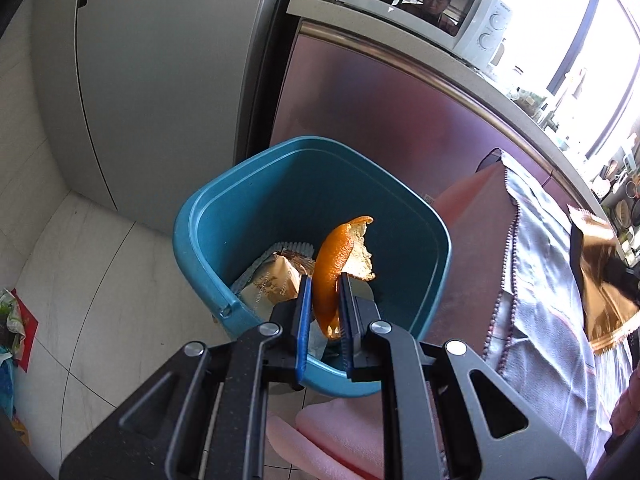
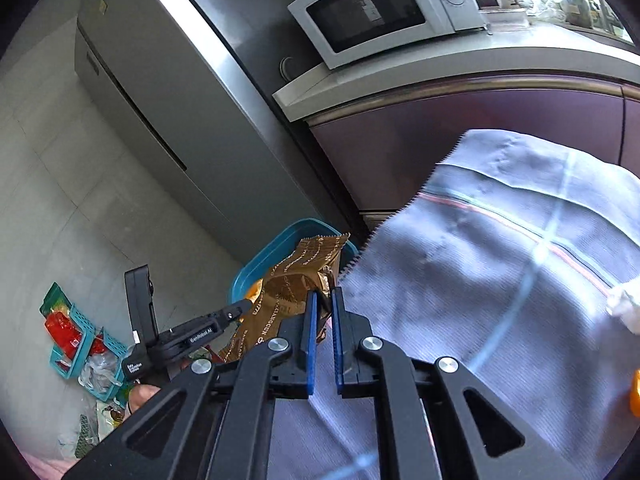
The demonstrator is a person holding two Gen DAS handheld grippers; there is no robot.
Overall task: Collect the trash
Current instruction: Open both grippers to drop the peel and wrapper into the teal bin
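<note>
Taking the blue bin (image 1: 240, 216) as my landmark, and going left to right: on the floor (image 1: 100, 280) far to the left of the bin, a small teal basket (image 2: 80, 340) of wrappers and bags is lying on the tiles. The grey fridge (image 1: 160, 80) is standing behind the bin, and the microwave (image 1: 420, 4) is sitting on the counter (image 2: 400, 76) above and behind it.

My left gripper (image 1: 325, 300) is hovering over the near rim of the bin, and its blue fingers (image 1: 304, 308) are pinching an orange peel (image 1: 336, 264), which is sticking up over the bin's open mouth. Down inside the bin, left of the peel, a pale gold wrapper (image 1: 272, 284) is already lying at the bottom.

Right of the bin, a grey cloth (image 1: 552, 264) is draping over the tabletop. My right gripper (image 2: 323, 304) is reaching from over that cloth toward the bin, its fingers (image 2: 310, 320) pressing together on the edge of a brown-gold snack wrapper (image 2: 296, 280), which is hanging in front of the bin's right rim. Further right on the cloth, a crumpled white tissue (image 2: 626, 304) is lying, and something orange (image 2: 635, 394) is showing at the edge of view
</note>
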